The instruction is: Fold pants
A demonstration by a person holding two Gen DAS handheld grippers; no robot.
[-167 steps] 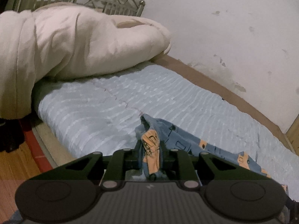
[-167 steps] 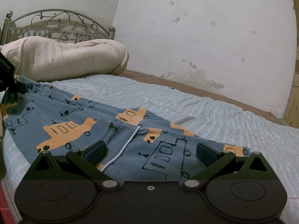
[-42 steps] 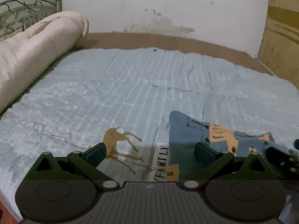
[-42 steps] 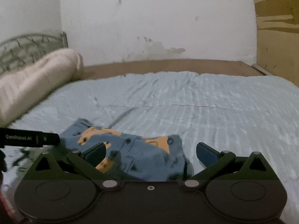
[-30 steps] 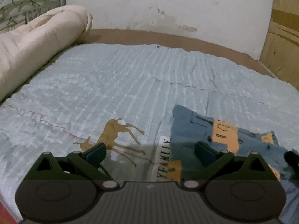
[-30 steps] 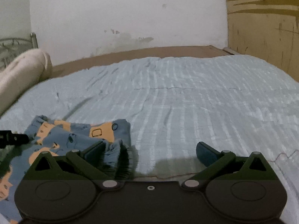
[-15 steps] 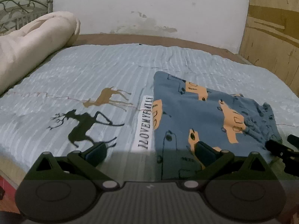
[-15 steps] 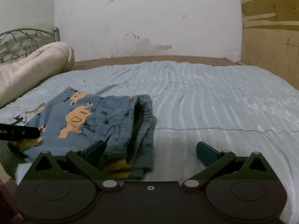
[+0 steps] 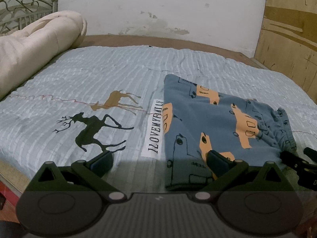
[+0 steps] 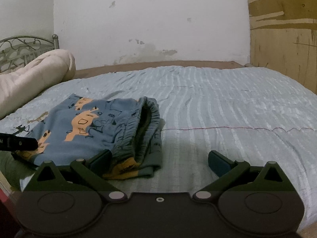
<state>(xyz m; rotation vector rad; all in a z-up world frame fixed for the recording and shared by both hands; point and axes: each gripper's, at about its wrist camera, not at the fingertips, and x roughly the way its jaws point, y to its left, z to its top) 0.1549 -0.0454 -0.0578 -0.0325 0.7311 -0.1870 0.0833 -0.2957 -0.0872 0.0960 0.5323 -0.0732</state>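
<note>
Both tools hang with jaws apart and empty: left tool [image 9: 159,159], right tool [image 10: 159,158]. The pants [image 10: 95,127] lie folded on the near part of the bed [image 10: 227,103]. The soft knit stack could slump; its bulky gathered waistband [image 10: 146,125] gapes at the right and may spring open if a jaw snags it.

Ahead of the tongs lies a pale blue bedspread [image 9: 99,75] printed with deer [image 9: 93,130]; a cream duvet [image 9: 39,39] is rolled far left.
</note>
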